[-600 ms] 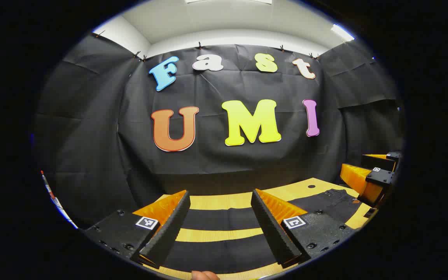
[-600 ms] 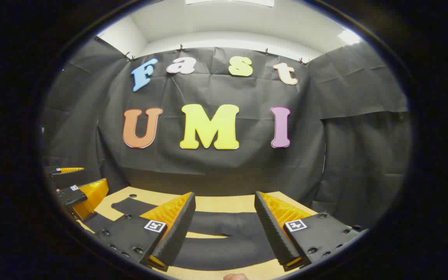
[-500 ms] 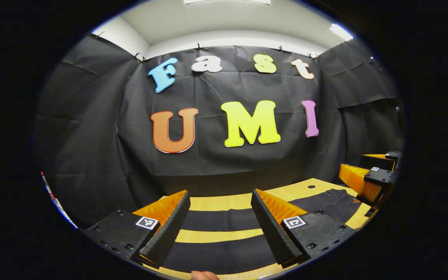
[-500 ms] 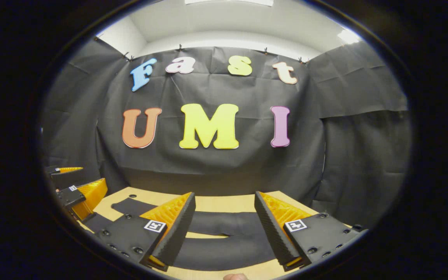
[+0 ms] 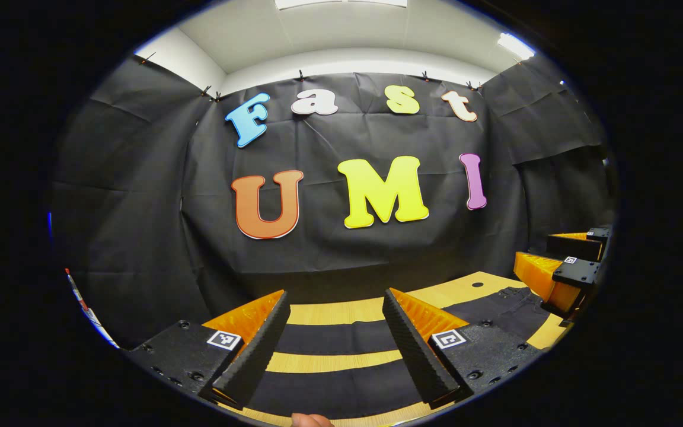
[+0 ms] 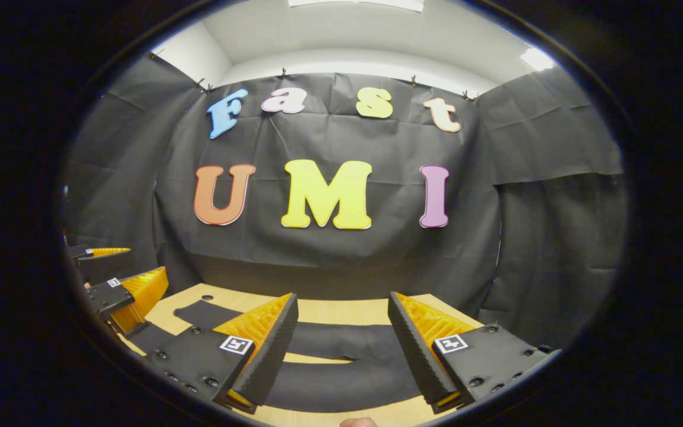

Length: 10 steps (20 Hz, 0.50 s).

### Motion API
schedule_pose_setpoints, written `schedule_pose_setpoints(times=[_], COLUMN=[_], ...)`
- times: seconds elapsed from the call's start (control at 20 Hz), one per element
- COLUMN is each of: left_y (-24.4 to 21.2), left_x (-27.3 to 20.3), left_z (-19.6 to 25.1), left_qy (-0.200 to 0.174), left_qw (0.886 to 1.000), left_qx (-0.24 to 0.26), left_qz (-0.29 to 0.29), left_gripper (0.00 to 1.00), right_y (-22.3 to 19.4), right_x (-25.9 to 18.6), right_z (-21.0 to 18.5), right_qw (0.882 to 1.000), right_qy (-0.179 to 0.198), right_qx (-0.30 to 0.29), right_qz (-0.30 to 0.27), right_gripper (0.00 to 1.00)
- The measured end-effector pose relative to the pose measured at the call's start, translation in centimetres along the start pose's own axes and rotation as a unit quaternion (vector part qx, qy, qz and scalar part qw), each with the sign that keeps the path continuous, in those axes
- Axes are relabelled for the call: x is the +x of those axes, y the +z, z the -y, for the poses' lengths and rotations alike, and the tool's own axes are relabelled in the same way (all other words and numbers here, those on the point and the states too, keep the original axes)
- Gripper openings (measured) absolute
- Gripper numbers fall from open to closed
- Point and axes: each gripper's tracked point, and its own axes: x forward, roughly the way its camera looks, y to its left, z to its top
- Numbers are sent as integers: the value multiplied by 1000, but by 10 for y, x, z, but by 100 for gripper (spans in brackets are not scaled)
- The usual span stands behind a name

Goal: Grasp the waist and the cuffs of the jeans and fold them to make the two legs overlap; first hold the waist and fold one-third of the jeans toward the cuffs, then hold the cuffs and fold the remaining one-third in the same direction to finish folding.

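Note:
Black jeans [image 5: 335,337] lie flat on a wooden table [image 5: 329,309], the two legs showing as dark bands with a strip of wood between them. Their wider upper part [image 5: 510,308] lies toward the right in the left gripper view. My left gripper [image 5: 335,295] hovers open above the legs with nothing between its fingers. In the right gripper view the jeans [image 6: 341,385] run across under my right gripper [image 6: 342,296], which is also open and holds nothing. The legs meet near the middle there. Each view catches the other gripper: the right one [image 5: 561,276], the left one [image 6: 122,284].
The black cloth wall [image 5: 347,255] stands just behind the table's far edge. A small round hole [image 5: 476,284] marks the tabletop near the jeans. A person's fingertip [image 5: 312,420] shows at the bottom edge, behind the left gripper.
Both views have shifted slightly, so the wall sits a little lower in them. The jeans lie as before and both grippers stay open.

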Motion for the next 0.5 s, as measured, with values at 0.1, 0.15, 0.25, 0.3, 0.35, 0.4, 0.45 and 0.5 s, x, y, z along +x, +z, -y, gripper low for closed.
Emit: schedule_pose_setpoints(times=[0.1, 0.15, 0.25, 0.3, 0.35, 0.4, 0.45, 0.5], left_y=[1, 1, 0, -1, -3, -5, -11, -20], left_x=[-1, -1, -2, -1, -1, -1, -1, -2], left_z=[0, 0, -1, -1, -2, -4, -7, -13], left_qy=[1, 1, -1, -1, 0, 1, 4, 8], left_qw=[1000, 1000, 1000, 1000, 1000, 1000, 1000, 999], left_qx=[0, 1, 1, 1, -3, -12, -23, -36], left_qz=[5, 7, 5, 4, 1, -2, -11, -24], left_gripper=[100, 100, 100, 100, 100, 100, 100, 100], right_y=[0, 0, -2, -2, -2, -3, -3, -1], right_x=[-3, -4, -7, -7, -7, -8, -8, -10], right_z=[-1, -2, -5, -4, -4, -5, -4, -3], right_qw=[1000, 1000, 1000, 1000, 1000, 1000, 1000, 1000], right_qy=[1, 1, 2, 1, 0, 0, -2, -5], right_qx=[-2, -3, -8, -10, -10, -12, -13, -15], right_qz=[2, 2, 1, 0, -2, -3, -3, -3], right_gripper=[95, 93, 93, 93, 93, 92, 93, 93])
